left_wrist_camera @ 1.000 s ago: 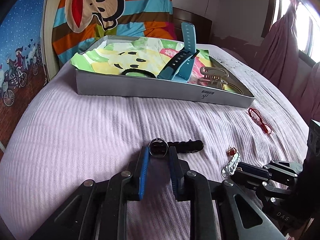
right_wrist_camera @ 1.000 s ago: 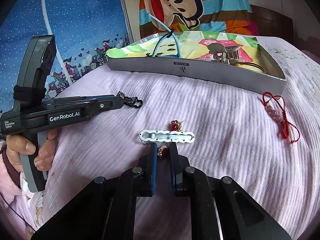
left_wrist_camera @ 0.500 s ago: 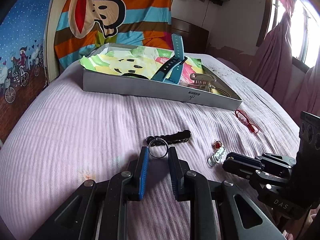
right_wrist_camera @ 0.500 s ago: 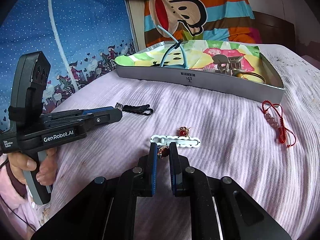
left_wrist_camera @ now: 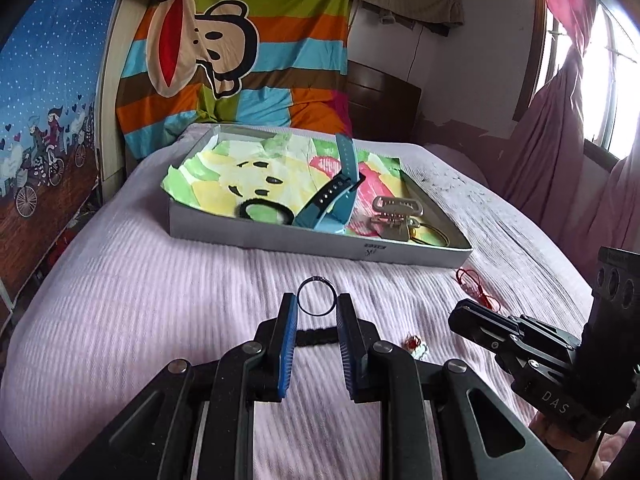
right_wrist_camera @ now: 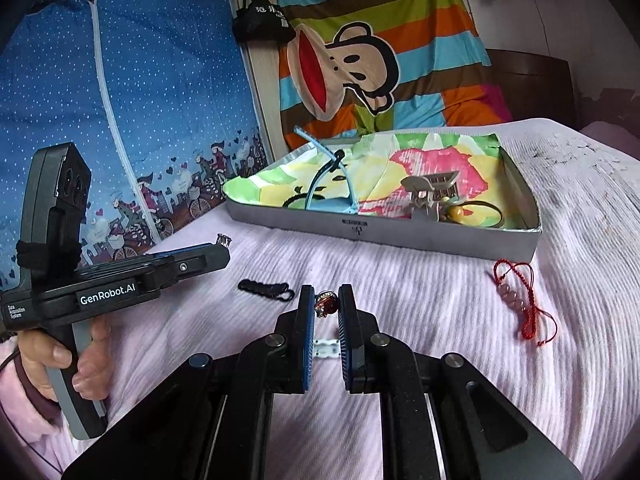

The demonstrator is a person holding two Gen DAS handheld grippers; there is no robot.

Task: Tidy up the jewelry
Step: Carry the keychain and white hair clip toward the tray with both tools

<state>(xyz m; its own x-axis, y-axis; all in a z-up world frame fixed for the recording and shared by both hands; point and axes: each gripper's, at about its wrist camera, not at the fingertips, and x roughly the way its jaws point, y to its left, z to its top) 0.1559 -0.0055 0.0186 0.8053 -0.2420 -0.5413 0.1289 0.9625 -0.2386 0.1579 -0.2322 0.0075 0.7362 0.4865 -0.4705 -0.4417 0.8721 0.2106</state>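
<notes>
My left gripper [left_wrist_camera: 317, 305] is shut on a thin dark metal ring [left_wrist_camera: 317, 295], held up above the pink bedspread. My right gripper [right_wrist_camera: 326, 303] is shut on a small red-stone earring [right_wrist_camera: 325, 302], also lifted off the bed. The grey shallow box [left_wrist_camera: 320, 242] lined with colourful paper lies ahead and holds a blue watch [left_wrist_camera: 334, 200], a black hair tie [left_wrist_camera: 264, 213] and a beige claw clip [left_wrist_camera: 394, 210]. On the bed lie a black braided cord [right_wrist_camera: 266, 289], a white clip [right_wrist_camera: 326, 349], another red earring [left_wrist_camera: 412, 342] and a red string bracelet [right_wrist_camera: 520, 300].
A striped monkey-print blanket [left_wrist_camera: 236, 48] hangs behind the box. A blue dotted fabric panel [right_wrist_camera: 120, 100] stands to the left, and a pink curtain [left_wrist_camera: 560, 128] by the window to the right. A hand [right_wrist_camera: 52, 356] grips the left gripper's handle.
Both grippers have risen off the bed with their items, the ring and the red earring. The black cord and white clip stay on the bedspread below.
</notes>
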